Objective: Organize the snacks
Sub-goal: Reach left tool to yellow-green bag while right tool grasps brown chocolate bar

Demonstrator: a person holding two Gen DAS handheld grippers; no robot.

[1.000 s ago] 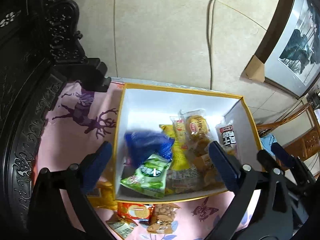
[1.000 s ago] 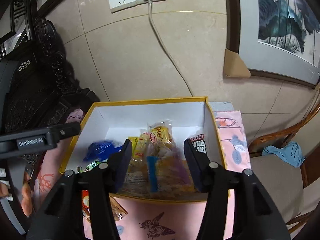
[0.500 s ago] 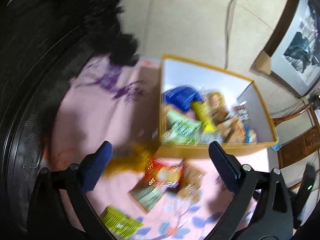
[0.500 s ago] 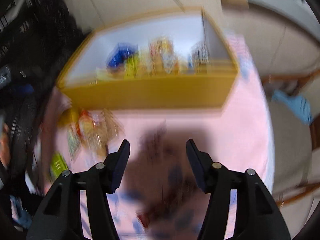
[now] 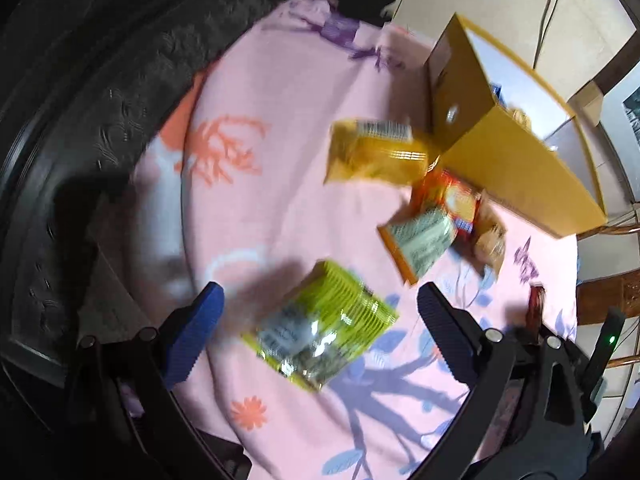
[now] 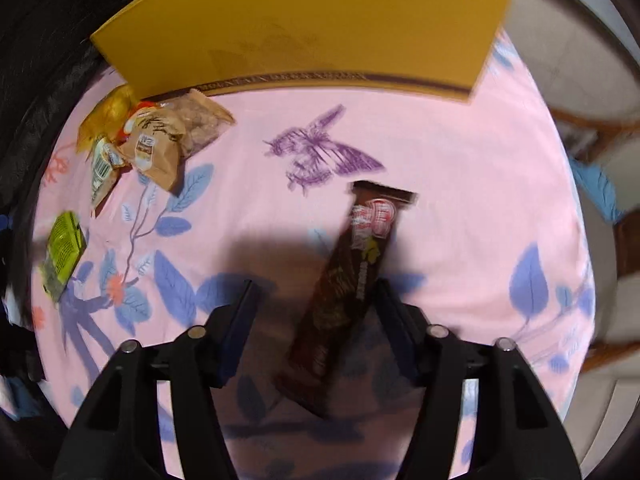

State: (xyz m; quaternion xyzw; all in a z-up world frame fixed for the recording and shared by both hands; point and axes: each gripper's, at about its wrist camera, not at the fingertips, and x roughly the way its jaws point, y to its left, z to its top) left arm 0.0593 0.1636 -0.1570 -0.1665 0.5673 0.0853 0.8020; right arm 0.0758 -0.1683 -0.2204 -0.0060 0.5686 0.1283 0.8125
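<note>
Brown chocolate bar [image 6: 352,280] lies between the closing right tool [image 6: 316,312]; left tool [image 5: 320,320] spread above green packet [image 5: 320,332].

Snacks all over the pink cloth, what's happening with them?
A person is tidying snacks into the yellow box, with a hand-held gripper in each hand. The right hand-held gripper is over a brown chocolate bar lying on the pink cloth, its jaws closing either side of it, not yet squeezing. The left hand-held gripper is open above a green packet. More packets wait beside the box.
</note>
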